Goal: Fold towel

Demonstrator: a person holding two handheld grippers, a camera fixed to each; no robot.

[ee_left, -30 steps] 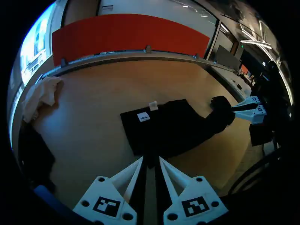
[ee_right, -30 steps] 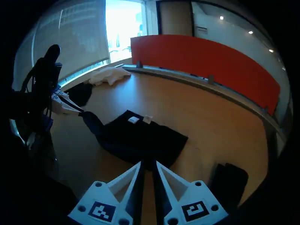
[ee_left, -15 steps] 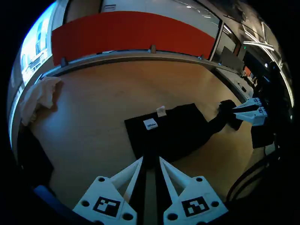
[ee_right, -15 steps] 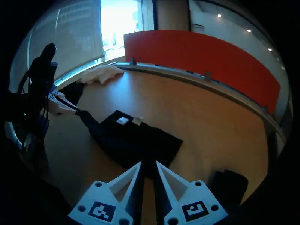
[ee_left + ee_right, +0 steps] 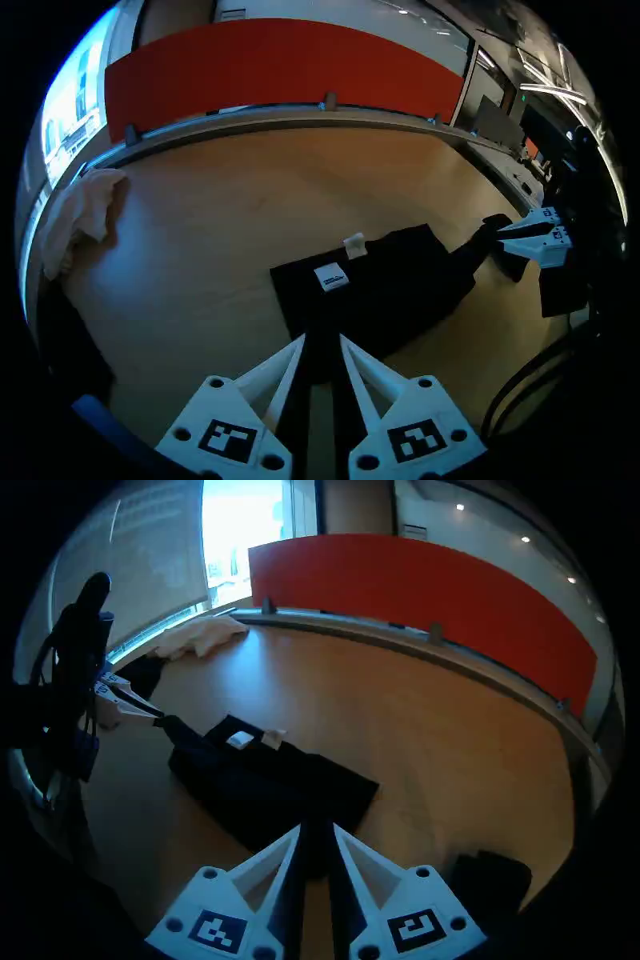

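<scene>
A black towel (image 5: 384, 284) with two white labels (image 5: 331, 277) lies stretched on the wooden table (image 5: 240, 200). My left gripper (image 5: 322, 342) is shut on its near corner at the bottom of the left gripper view. Farther right, the right gripper (image 5: 502, 235) pinches the opposite corner, lifted slightly off the table. In the right gripper view the same towel (image 5: 264, 788) runs from my right gripper (image 5: 318, 832), shut on its near edge, to the left gripper (image 5: 154, 714) at the left. A person in dark clothing (image 5: 68, 680) holds that one.
A cream cloth (image 5: 80, 210) (image 5: 196, 634) lies bunched at the table's far edge near the window. A red partition (image 5: 280, 72) (image 5: 424, 588) stands behind the table. A dark bundle (image 5: 490, 876) lies near the table edge at the lower right.
The two grippers have drawn apart and the towel has been pulled flatter and longer. The bunched end at the right gripper has straightened out.
</scene>
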